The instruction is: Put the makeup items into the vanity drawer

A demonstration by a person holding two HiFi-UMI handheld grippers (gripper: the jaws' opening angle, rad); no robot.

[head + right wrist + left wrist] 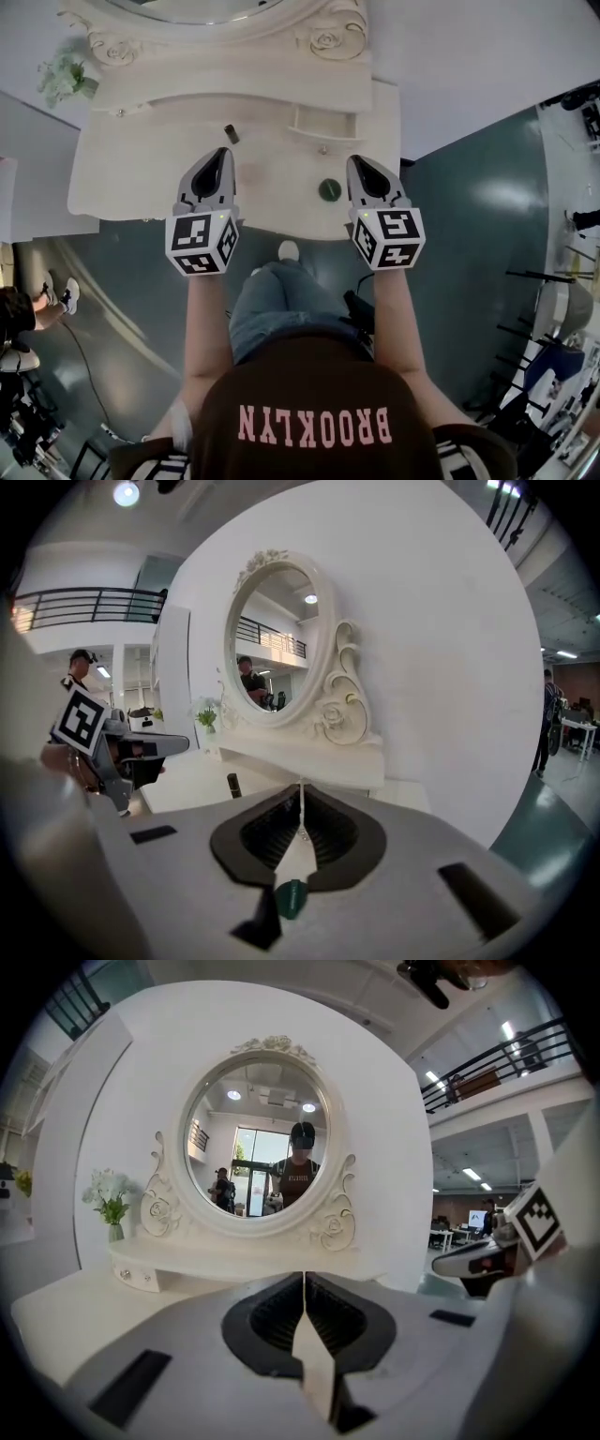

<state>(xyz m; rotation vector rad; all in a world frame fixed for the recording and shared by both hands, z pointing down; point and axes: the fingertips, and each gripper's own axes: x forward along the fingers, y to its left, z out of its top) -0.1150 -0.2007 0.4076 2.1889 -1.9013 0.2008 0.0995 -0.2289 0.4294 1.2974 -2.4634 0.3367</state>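
On the cream vanity top (141,178) a small dark tube (231,134) stands near the raised shelf, and it shows again as the tube (233,785) in the right gripper view. A round green item (329,189) lies near the front edge, between the two grippers. A small shelf drawer (323,122) at the right looks pulled out. My left gripper (222,156) hovers over the top, shut and holding nothing; its jaws (304,1279) meet in a line. My right gripper (360,165) is likewise shut and holds nothing (301,789), with the green item (291,899) just below it.
An oval mirror (256,1143) in a carved frame stands at the back against a white wall. A vase of white flowers (64,77) sits at the far left of the shelf. My legs and one shoe (289,250) are at the vanity's front edge, on a grey-green floor.
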